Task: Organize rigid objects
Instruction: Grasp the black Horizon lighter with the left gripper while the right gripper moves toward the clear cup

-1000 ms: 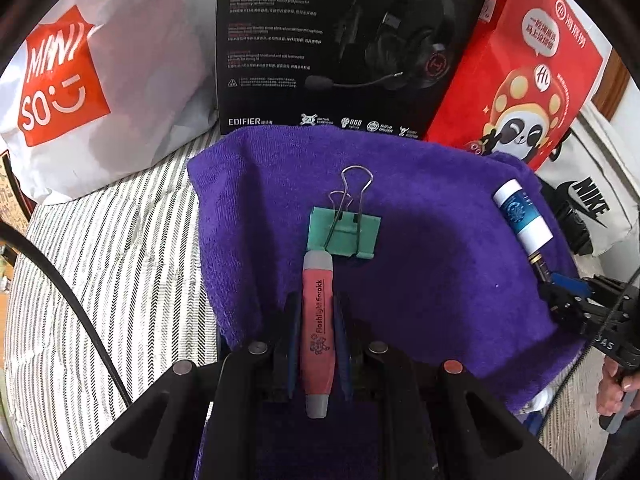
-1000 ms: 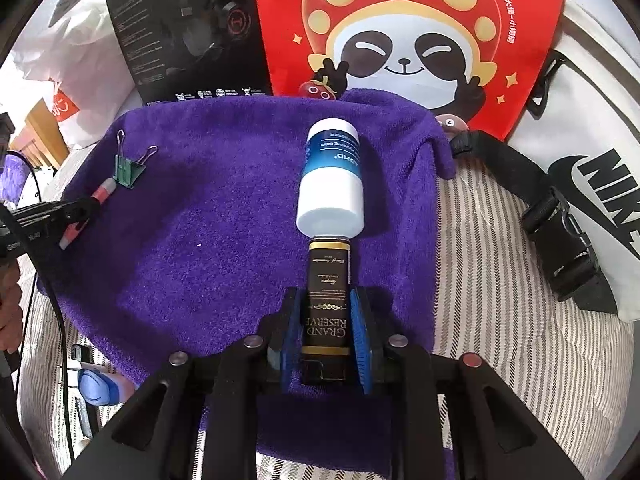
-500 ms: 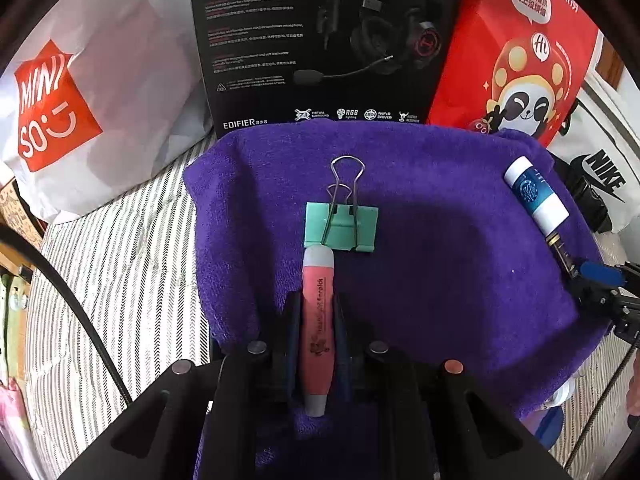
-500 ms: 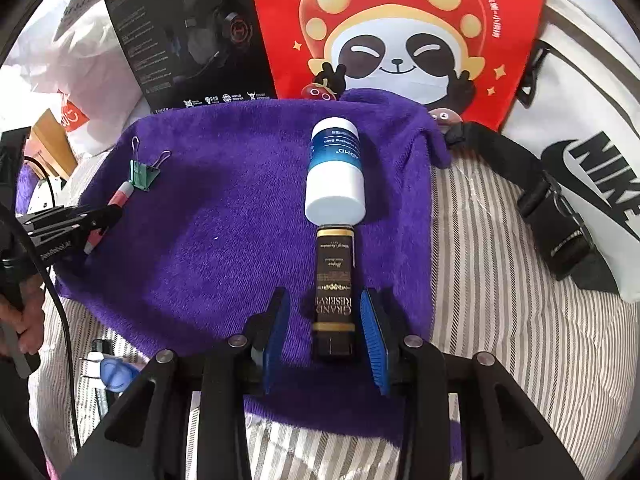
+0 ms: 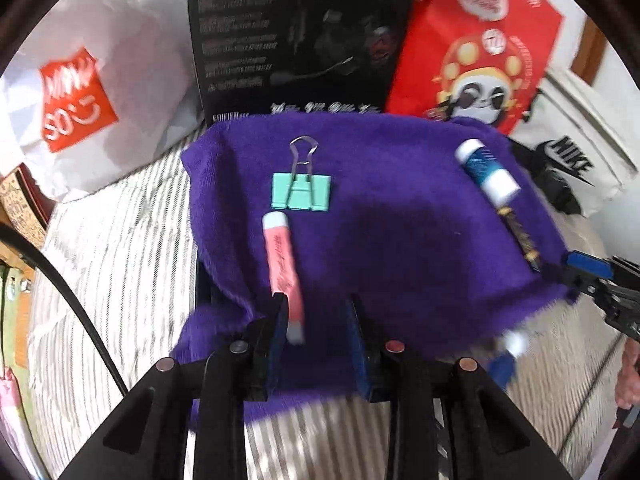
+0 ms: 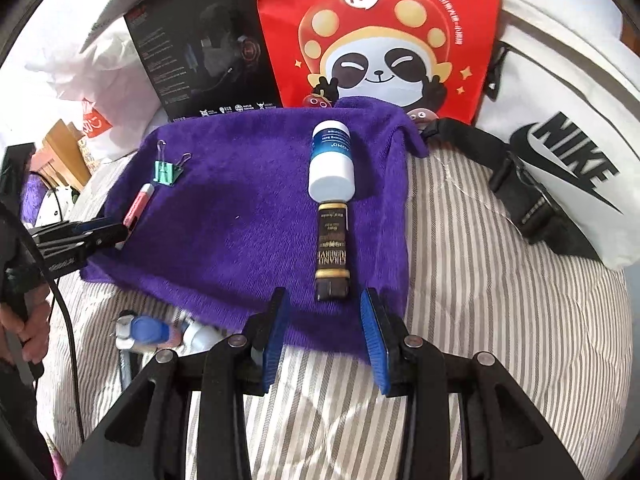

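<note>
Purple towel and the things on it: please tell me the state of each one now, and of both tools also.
Purple towel: spread flat on the striped bedding.
Binder clip: lying flat, handles folded out.
Pink pen: lying free, capped.
White bottle: lying on its side, lid on.
Dark box: lying flat, closed, end against the bottle.
Left tool: jaws opening, pen's end between them.
Right tool: open, empty.

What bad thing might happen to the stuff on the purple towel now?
The pink tube lies right against one finger of the opening left gripper, so it might get dragged askew. The dark box touches the white bottle; a bump from the right gripper could roll that bottle.
</note>
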`<state>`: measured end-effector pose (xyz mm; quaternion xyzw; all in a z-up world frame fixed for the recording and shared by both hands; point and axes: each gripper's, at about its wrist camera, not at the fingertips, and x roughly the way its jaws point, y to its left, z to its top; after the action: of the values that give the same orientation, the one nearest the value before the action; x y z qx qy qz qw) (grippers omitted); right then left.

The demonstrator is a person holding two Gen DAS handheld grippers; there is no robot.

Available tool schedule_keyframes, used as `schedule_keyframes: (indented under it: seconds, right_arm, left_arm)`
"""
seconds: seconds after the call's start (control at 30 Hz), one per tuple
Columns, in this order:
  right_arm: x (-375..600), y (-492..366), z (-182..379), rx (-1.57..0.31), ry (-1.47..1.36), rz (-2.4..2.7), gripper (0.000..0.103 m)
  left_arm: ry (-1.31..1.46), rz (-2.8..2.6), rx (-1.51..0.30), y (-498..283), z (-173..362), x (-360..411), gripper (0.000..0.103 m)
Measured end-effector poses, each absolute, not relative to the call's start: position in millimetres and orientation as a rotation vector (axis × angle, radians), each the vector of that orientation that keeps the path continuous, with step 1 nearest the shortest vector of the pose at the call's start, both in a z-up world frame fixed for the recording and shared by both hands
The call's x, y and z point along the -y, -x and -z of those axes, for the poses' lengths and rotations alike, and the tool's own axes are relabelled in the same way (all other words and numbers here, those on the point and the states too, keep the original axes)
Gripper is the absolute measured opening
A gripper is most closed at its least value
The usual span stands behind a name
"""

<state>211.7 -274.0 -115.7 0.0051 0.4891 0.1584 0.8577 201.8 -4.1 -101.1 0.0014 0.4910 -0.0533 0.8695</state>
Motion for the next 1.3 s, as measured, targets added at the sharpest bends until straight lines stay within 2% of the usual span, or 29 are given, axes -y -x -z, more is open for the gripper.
schedule_keyframes:
  seconds: [0.17,0.3,0.43,0.67,0.83,1.17,1.23,1.27,1.3]
  right_arm:
    - [281,-189,102,-1.003,-0.063,-0.337,0.038]
    - [285,-168,92,-0.981,-0.13,-0.339,0.038]
    - [288,-147,91,-0.99,-0.15,-0.302,0.038]
    - [298,-112,94,-1.004,-0.154,-0.276,0.038]
    - [298,-99,96,-1.007,-0.152,-0.269,0.038]
    - [295,-88,104,-1.008,-0.16,-0.269,0.038]
    - [294,-89,105,-1.016,-0.169,-0.277,0.038]
    - [292,-89,106,-1.018,-0.166,-0.279,0.038]
    - [291,-89,107,-1.02,-0.158,-0.279,0.038]
  left_arm:
    - [0.007,0.164,-0.994,-154,82,18,0.03]
    - [0.001,0.161,-1.032,-133,95,30,0.03]
    - [0.062,0.173,-1.087,-127,118,33,0.03]
    - [0.051,0.192,-1.103,-122,128,53,0.03]
    - [-0.016,0.159,-1.106,-123,133,67,0.036]
    - [-0.05,0.167,-1.106,-102,131,33,0.037]
    - [-0.075,0.172,-1.095,-104,131,37,0.033]
    - [-0.086,0.181,-1.085,-105,132,40,0.023]
    - [-0.109,0.197,-1.07,-105,132,44,0.021]
